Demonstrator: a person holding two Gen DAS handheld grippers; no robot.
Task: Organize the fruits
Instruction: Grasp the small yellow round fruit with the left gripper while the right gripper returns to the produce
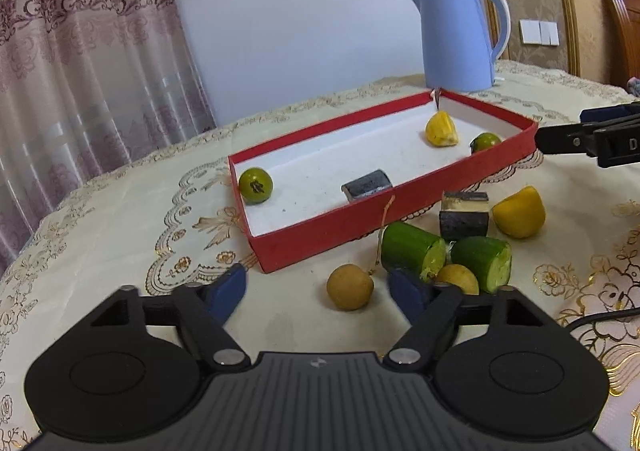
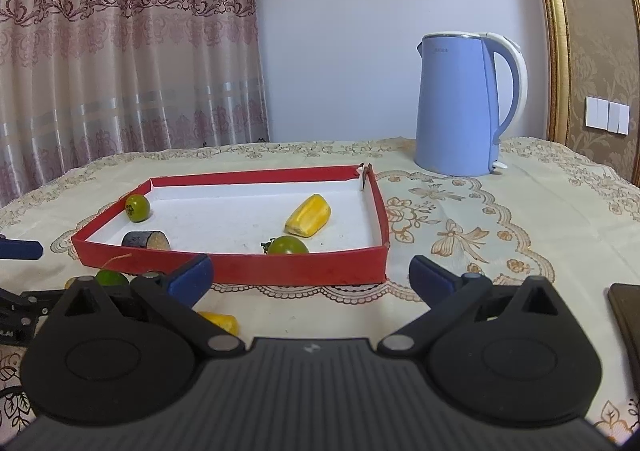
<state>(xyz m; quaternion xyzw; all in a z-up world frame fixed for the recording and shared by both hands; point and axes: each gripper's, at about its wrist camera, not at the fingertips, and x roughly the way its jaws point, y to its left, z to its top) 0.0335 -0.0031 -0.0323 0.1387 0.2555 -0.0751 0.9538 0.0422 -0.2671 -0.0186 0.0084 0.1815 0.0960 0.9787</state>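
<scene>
the left tool [image 1: 316,287] is open by the small round fruit [image 1: 349,287] at bottom middle; it's light, rolly, so pinch its middle.

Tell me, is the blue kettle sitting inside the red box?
No, the blue kettle stands on the tablecloth behind the red box, outside its walls.

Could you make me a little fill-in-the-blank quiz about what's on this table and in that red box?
1. The red box holds ____ pieces of food.
2. Behind the box stands a kettle coloured ____.
3. The inside floor of the box is coloured ____.
4. The two cut cucumber pieces lie ____ the box.

Missing words: four; blue; white; outside
</scene>
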